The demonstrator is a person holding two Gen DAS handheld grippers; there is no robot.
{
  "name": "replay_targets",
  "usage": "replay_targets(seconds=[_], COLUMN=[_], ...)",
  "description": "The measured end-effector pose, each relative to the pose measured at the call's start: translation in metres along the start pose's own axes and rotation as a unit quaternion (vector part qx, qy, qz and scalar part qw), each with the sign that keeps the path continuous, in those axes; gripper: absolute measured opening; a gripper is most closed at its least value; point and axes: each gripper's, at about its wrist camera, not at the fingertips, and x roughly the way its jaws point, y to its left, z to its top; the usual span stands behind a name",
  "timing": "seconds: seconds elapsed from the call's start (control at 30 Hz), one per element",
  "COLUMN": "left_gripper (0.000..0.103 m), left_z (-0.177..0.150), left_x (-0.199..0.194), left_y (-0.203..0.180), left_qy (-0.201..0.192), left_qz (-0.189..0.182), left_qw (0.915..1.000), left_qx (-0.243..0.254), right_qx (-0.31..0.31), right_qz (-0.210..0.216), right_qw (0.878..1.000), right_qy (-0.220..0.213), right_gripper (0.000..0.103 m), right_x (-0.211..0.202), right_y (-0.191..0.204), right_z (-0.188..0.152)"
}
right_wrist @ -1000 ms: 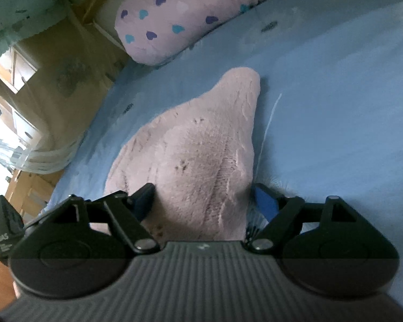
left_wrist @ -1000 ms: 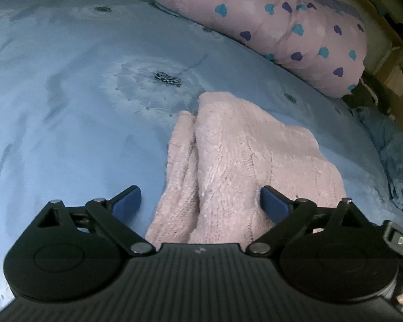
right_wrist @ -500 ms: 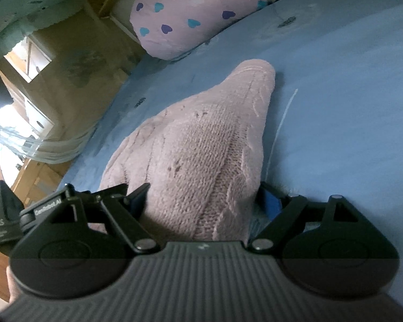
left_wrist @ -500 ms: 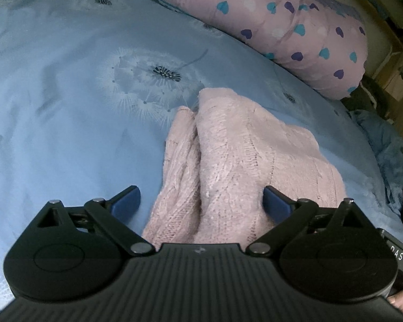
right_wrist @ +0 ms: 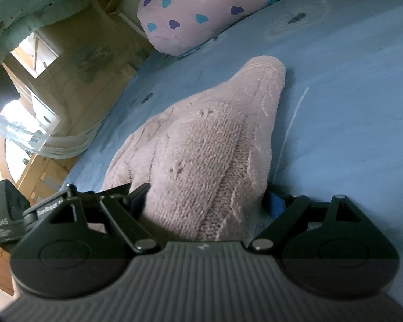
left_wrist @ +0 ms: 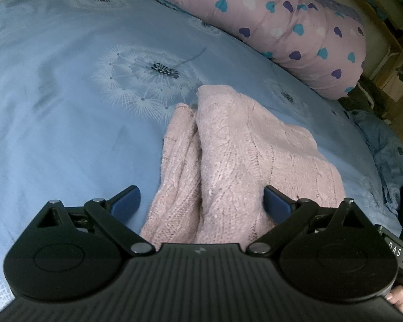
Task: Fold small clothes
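A pink cable-knit garment lies folded in a long bundle on the blue dandelion-print bedsheet. My left gripper is open over its near end. The blue left pad stands clear of the knit and the right pad is at its edge. In the right wrist view the same garment bulges up between the jaws of my right gripper. Those jaws are opening, with the thick fold filling the gap between them. The near end of the garment is hidden under both gripper bodies.
A pink pillow with heart prints lies along the far edge of the bed, also in the right wrist view. Crumpled blue cloth sits at the bed's right edge. Wooden furniture and a curtain stand beyond the bed.
Both views have drawn a little closer to the garment. The right view has tilted, its jaws stand slightly wider, and the knit fold looms larger between them. The left jaws have not changed.
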Motion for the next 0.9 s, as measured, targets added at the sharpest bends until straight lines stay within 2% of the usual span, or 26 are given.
replay_targets(seconds=[0.43,0.5,0.57,0.67,0.77,0.9], left_gripper=[0.098,0.090,0.077,0.066,0.060,0.059], left_z=[0.000,-0.001,0.000,0.000,0.001,0.001], left_x=[0.001,0.000,-0.001,-0.004,-0.008,-0.014], left_y=[0.000,0.001,0.002,0.003,0.005,0.004], left_qy=[0.005,0.005,0.010,0.012,0.012,0.011], left_qz=[-0.008,-0.019,-0.040,-0.052,-0.061,-0.064], left_qw=[0.9999,0.9998,0.9991,0.9984,0.9978,0.9976], left_qx=[0.003,0.002,-0.011,-0.017,-0.024,-0.023], right_qx=[-0.007,-0.006,-0.004,-0.013,-0.022,-0.007], right_qz=[-0.004,-0.004,0.000,0.002,-0.001,0.006], right_qw=[1.000,1.000,1.000,1.000,1.000,1.000], right_qy=[-0.013,-0.013,-0.014,-0.017,-0.020,-0.026], right_gripper=[0.084,0.079,0.070,0.062,0.058,0.055], right_x=[-0.002,-0.003,-0.004,-0.006,-0.009,-0.014], right_y=[0.005,0.005,0.006,0.011,0.017,0.022], right_z=[-0.007,-0.006,-0.005,-0.004,-0.003,-0.002])
